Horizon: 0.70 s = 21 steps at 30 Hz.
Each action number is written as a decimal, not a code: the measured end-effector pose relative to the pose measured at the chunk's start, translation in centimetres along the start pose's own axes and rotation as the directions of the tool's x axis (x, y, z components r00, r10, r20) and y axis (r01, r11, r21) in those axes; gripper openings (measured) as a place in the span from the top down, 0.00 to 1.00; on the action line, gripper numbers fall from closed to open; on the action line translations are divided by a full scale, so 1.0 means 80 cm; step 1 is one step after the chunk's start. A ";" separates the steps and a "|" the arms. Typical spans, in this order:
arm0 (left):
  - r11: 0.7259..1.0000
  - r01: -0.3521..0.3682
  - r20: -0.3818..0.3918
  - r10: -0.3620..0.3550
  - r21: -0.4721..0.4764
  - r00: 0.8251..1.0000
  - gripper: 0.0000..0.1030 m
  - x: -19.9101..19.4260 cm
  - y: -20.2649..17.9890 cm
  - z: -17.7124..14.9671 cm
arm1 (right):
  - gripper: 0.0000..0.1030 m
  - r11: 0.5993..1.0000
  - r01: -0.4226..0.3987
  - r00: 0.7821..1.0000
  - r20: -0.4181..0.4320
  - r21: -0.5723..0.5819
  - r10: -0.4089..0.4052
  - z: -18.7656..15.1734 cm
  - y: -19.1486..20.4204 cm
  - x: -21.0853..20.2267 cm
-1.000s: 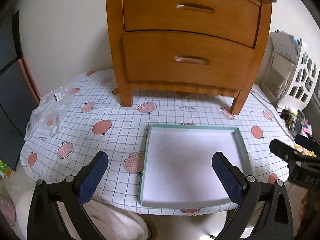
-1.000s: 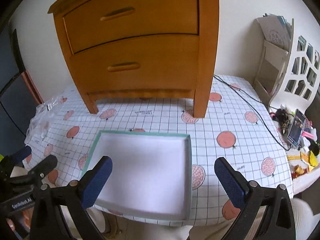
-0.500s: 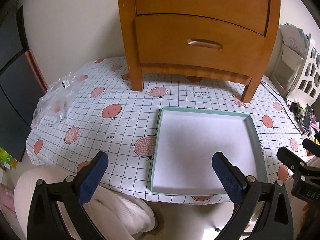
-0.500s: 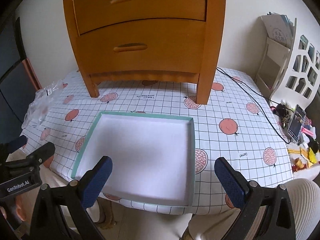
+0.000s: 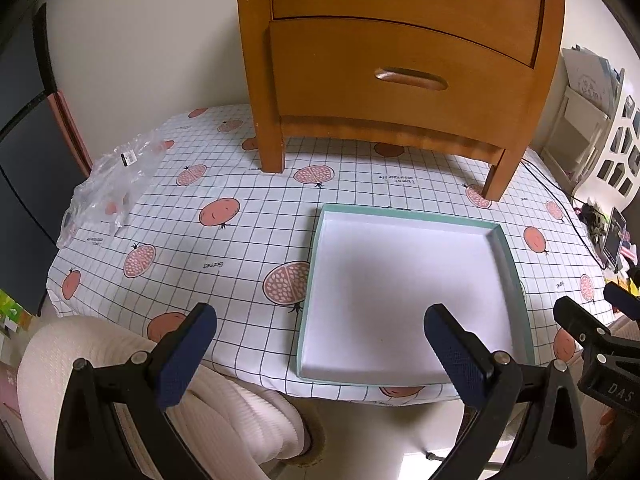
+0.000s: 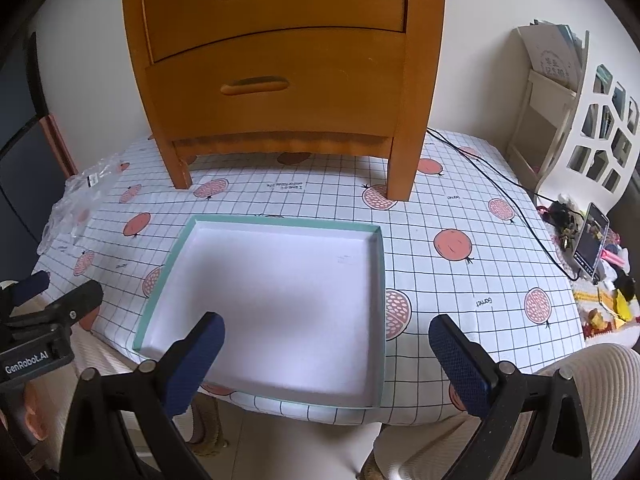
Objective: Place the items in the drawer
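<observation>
A small wooden chest (image 5: 400,60) (image 6: 280,64) with two shut drawers stands at the back of the table. In front of it lies a shallow white tray with a teal rim (image 5: 316,248) (image 6: 160,284), nothing in it. My left gripper (image 5: 320,344) hangs open over the table's front edge, at the tray's near left corner. My right gripper (image 6: 326,350) is open too, above the tray's near right corner. Neither holds anything. Each gripper shows at the side of the other's view.
The table wears a white checked cloth with pomegranate prints (image 5: 224,216). A crumpled clear plastic bag (image 5: 108,184) (image 6: 76,196) lies at the left edge. A black cable (image 6: 500,192) crosses the right side. A white rack (image 6: 580,120) and clutter stand right. The person's legs (image 5: 120,360) are below.
Both grippers have drawn back and risen from the table, so the chest and tray look farther off and the person's legs show below the table edge.
</observation>
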<state>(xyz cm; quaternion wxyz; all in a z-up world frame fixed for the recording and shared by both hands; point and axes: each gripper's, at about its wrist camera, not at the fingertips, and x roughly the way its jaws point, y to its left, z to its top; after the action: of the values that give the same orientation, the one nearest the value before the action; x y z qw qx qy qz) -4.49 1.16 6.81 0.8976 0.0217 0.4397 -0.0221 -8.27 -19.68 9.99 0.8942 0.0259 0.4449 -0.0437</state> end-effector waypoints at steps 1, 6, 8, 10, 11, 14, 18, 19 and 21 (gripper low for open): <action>1.000 0.002 0.000 -0.002 0.000 1.000 0.00 0.000 0.000 0.000 | 0.00 1.000 0.001 1.000 0.000 0.001 -0.001 0.000 0.000 0.000; 1.000 0.012 0.004 -0.012 0.000 1.000 0.00 0.000 -0.001 -0.001 | 0.00 1.000 0.001 1.000 0.002 0.004 -0.001 0.000 -0.001 -0.001; 1.000 0.012 0.007 -0.012 0.000 1.000 0.00 0.000 -0.003 -0.001 | 0.00 1.000 0.002 1.000 0.002 0.005 -0.002 0.000 -0.001 -0.001; 1.000 0.012 0.004 -0.012 0.003 1.000 0.00 0.000 -0.003 -0.001 | 0.00 1.000 0.004 1.000 0.001 0.008 -0.004 0.000 -0.003 -0.001; 1.000 0.011 0.004 -0.011 0.004 1.000 0.00 0.000 -0.004 -0.002 | 0.00 1.000 0.004 1.000 0.000 0.009 -0.004 0.000 -0.004 0.000; 1.000 0.011 0.000 -0.011 0.002 1.000 0.00 0.001 -0.004 -0.002 | 0.00 1.000 0.004 1.000 -0.002 0.013 -0.004 0.000 -0.005 0.001; 1.000 0.011 -0.001 -0.011 0.003 1.000 0.00 0.001 -0.004 -0.002 | 0.00 1.000 0.005 1.000 -0.003 0.014 -0.005 0.000 -0.006 0.001; 1.000 0.012 -0.001 -0.012 0.003 1.000 0.00 0.001 -0.004 -0.001 | 0.00 1.000 0.005 1.000 -0.004 0.015 -0.005 0.000 -0.006 0.001; 1.000 0.012 0.000 -0.012 0.002 1.000 0.00 0.001 -0.004 -0.001 | 0.00 1.000 0.007 1.000 -0.006 0.016 -0.007 0.000 -0.007 0.001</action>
<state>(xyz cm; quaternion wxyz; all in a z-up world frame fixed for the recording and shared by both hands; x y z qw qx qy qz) -4.56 0.82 6.68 0.8973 0.0200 0.4400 -0.0282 -8.27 -20.22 9.88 0.8925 0.0317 0.4472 -0.0501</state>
